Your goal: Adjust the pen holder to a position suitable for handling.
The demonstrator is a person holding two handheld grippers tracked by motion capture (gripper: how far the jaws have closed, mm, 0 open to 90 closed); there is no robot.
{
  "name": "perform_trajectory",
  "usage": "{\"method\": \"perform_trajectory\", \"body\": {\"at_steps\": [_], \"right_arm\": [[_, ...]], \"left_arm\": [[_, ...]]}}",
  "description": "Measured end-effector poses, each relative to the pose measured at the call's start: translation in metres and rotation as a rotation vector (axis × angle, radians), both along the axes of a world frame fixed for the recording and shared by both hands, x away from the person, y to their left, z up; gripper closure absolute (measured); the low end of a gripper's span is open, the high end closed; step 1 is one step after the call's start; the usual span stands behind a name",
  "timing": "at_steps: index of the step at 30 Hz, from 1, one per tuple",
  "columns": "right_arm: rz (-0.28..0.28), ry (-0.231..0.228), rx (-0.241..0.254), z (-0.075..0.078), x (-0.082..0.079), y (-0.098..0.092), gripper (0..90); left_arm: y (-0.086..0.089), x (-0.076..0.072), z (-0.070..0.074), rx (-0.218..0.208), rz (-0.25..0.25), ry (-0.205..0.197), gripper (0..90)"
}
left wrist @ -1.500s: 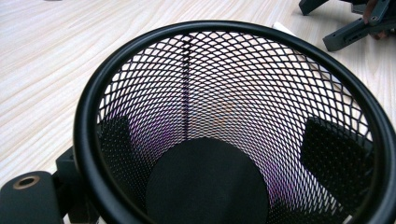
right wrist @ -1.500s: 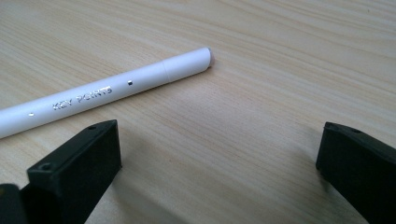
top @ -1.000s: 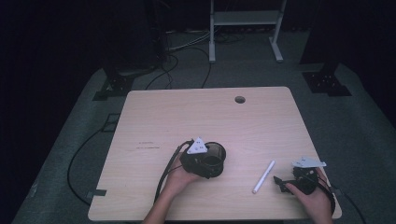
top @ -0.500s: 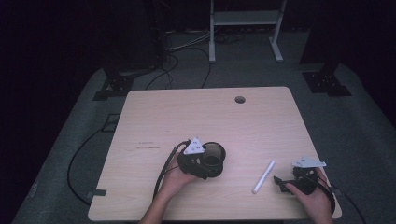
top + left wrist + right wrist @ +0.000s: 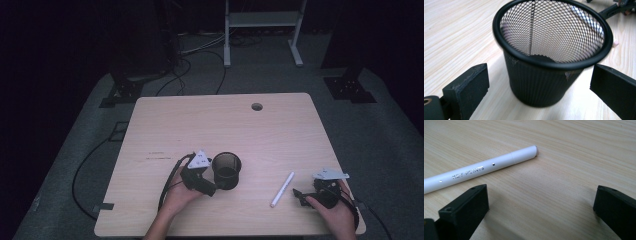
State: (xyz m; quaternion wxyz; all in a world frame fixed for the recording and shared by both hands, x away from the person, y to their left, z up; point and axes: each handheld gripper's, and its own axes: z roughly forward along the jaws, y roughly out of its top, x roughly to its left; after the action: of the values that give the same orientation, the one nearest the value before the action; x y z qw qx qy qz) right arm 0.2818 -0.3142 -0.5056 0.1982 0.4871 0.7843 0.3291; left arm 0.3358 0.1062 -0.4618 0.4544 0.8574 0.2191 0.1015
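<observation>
At the table's near edge, two hand-held grippers face their separate targets on a pale wooden table (image 5: 280, 125). Toward five o'clock in the high view, the right gripper (image 5: 300, 196) rests low on the wood with its jaws spread wide and empty — in the right gripper view a white pen (image 5: 477, 168) lies flat just beyond the left jaw, toward ten o'clock, outside the gap and touching neither jaw. Seen from above, the pen (image 5: 282, 189) lies just beside that gripper, its length running from seven o'clock to one o'clock.

Toward seven o'clock, the left gripper (image 5: 212, 187) is likewise released, holding nothing; its jaws stand apart on either side of a black mesh cup (image 5: 551, 50), which stands upright near the table's middle front, open mouth up, apparently empty.

The step in hand looks like twin approaches — cup steadied, pen picked up. To do it well, the right gripper should swing toward ten o'clock until the pen's barrel crosses between both jaws, then close squarely across it near mid-length so it does not roll. The left should close gently on the cup's wall, below the rim, to avoid tipping it.

At the far edge, toward twelve o'clock, a round cable hole (image 5: 257, 106) marks the tabletop.
</observation>
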Motion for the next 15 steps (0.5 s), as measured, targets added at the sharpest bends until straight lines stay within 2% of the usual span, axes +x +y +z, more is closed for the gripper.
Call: {"method": "perform_trajectory", "body": {"at_steps": [10, 15], "right_arm": [[0.0, 0.0, 0.0, 0.0, 0.0, 0.0, 0.0], [-0.001, 0.0, 0.001, 0.0, 0.0, 0.0, 0.0]], "left_arm": [[0.022, -0.008, 0.007, 0.024, 0.02, -0.009, 1.1], [0.036, -0.012, 0.005, 0.02, 0.046, -0.01, 1.1]]}}
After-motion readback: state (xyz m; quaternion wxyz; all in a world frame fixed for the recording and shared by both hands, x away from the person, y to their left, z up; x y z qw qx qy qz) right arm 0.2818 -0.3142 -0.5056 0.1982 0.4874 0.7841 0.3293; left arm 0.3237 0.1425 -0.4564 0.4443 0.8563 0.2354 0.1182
